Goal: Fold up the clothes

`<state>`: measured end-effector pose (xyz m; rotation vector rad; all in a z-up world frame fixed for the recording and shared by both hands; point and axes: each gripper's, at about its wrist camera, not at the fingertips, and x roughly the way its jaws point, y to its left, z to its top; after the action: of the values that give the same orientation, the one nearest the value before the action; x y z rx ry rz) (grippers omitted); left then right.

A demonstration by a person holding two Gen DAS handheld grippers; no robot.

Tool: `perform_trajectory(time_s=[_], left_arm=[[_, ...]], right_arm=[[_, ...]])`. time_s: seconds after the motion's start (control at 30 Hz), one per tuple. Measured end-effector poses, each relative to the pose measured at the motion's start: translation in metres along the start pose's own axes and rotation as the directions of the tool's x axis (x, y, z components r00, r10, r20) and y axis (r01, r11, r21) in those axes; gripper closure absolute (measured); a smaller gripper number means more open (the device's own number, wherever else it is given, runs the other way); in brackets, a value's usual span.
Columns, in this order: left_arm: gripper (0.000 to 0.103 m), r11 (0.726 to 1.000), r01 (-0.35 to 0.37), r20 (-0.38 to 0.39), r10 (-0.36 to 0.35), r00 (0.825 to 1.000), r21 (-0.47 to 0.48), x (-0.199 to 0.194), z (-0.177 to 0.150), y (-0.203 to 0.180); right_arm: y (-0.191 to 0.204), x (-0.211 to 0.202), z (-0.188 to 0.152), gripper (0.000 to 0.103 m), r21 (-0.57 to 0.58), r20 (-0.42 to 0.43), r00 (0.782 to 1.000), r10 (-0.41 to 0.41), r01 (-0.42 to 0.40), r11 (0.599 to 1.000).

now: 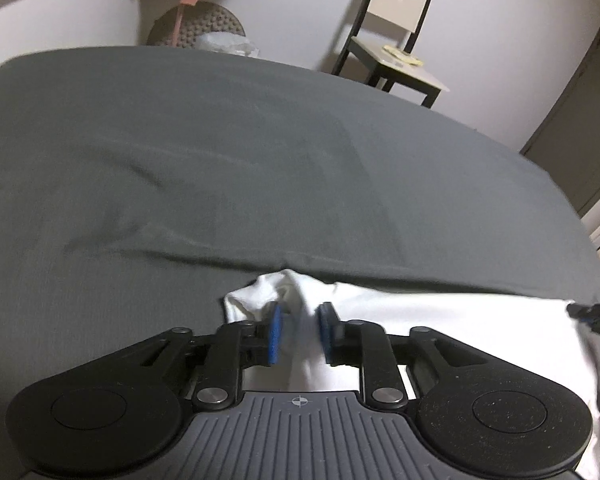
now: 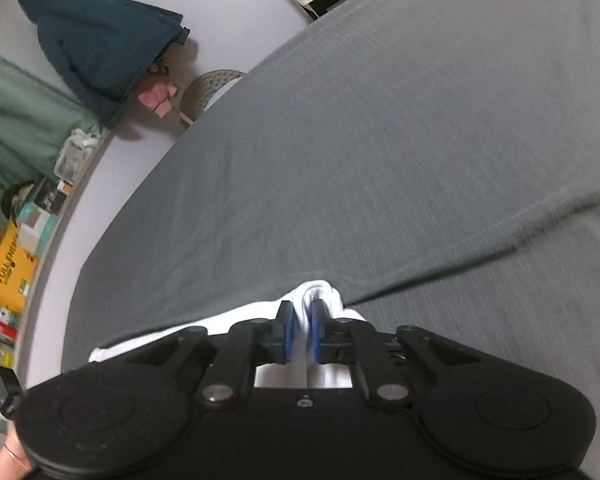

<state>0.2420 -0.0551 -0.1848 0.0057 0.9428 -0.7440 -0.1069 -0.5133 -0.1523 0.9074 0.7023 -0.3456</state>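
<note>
A white garment [image 1: 440, 320] is held over a bed with a grey sheet [image 1: 220, 140]. My left gripper [image 1: 300, 334] is shut on a bunched corner of the white cloth, which passes between its blue pads [image 1: 275, 334]. In the right wrist view my right gripper [image 2: 301, 332] is shut on another bunched corner of the white garment [image 2: 320, 292], its blue pads [image 2: 288, 332] close together with cloth pinched between. The cloth stretches between the two grippers, and the other gripper's tip [image 1: 596, 314] shows at the right edge of the left wrist view.
A ridge [image 2: 520, 232] runs across the grey sheet [image 2: 380, 140]. Beyond the bed stand a chair [image 1: 396, 40] and a dotted round cushion [image 1: 198, 26] against the wall. A dark door [image 1: 580, 140] is at right. Hanging clothes [image 2: 96, 48] and a cluttered shelf [image 2: 16, 240] lie left.
</note>
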Motion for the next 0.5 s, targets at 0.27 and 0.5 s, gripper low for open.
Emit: perform_trajectory(time_s=[0.27, 0.5], left_arm=[[0.000, 0.999, 0.032, 0.015, -0.032, 0.999, 0.009, -0.026, 0.004, 0.010], [0.000, 0.999, 0.015, -0.009, -0.016, 1.000, -0.049, -0.019, 0.010, 0.026]], right_arm=[[0.019, -0.037, -0.005, 0.050, -0.252, 0.040, 0.997, -0.059, 0.067, 0.966], [-0.004, -0.021, 0.012, 0.050, -0.115, -0.042, 0.999, -0.025, 0.020, 0.993]])
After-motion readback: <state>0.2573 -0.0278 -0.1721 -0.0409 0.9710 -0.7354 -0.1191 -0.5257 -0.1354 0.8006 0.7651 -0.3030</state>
